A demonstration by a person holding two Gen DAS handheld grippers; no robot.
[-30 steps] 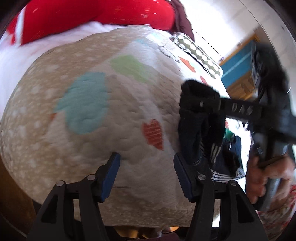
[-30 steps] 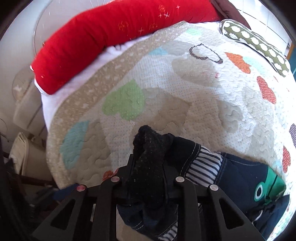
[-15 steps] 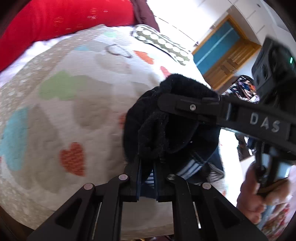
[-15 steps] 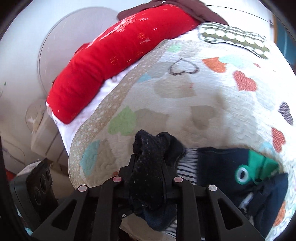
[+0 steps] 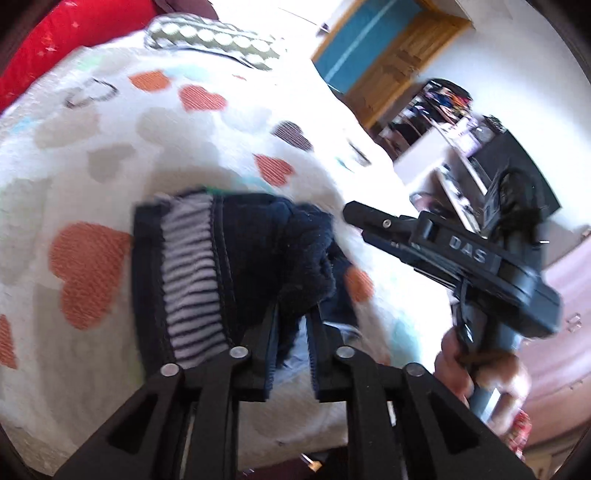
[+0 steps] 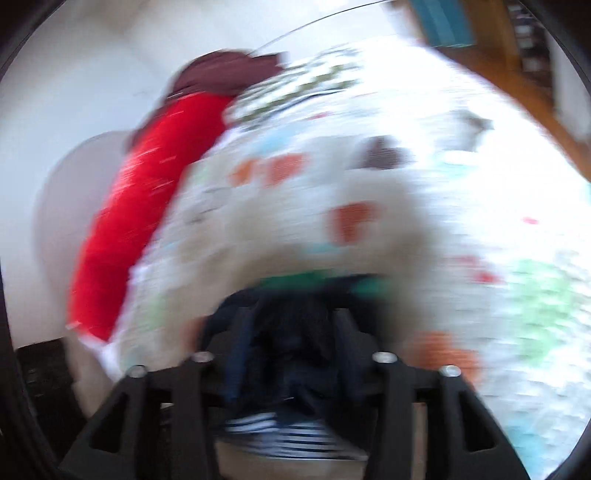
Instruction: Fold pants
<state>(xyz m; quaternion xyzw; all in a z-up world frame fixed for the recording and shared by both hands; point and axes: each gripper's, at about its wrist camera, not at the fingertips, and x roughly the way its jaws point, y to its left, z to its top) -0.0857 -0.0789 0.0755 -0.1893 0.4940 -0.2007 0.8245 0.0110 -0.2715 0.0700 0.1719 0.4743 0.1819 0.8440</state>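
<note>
The dark navy pants (image 5: 251,236) with a striped waistband (image 5: 192,280) lie bunched on the heart-patterned quilt (image 5: 147,140). In the left wrist view my left gripper (image 5: 291,325) straddles a fold of their dark cloth. Its jaws are opening, and light shows between the cloth and the right pad. My right gripper (image 5: 356,223) hangs to the right of the pants with nothing between its fingers. A hand (image 5: 480,380) grips its handle. The right wrist view is blurred. There my right gripper (image 6: 291,321) is opening wide above the pants (image 6: 291,369).
A red bolster (image 5: 44,33) and a spotted pillow (image 5: 214,40) lie at the far end of the quilt. A wooden door with a blue panel (image 5: 369,44) and a cluttered shelf (image 5: 443,110) stand beyond the bed's right side.
Both grippers were shut on the dark bundle. Now the right one has let go and swung off to the right, the left one's jaws have parted, and the pants rest on the quilt.
</note>
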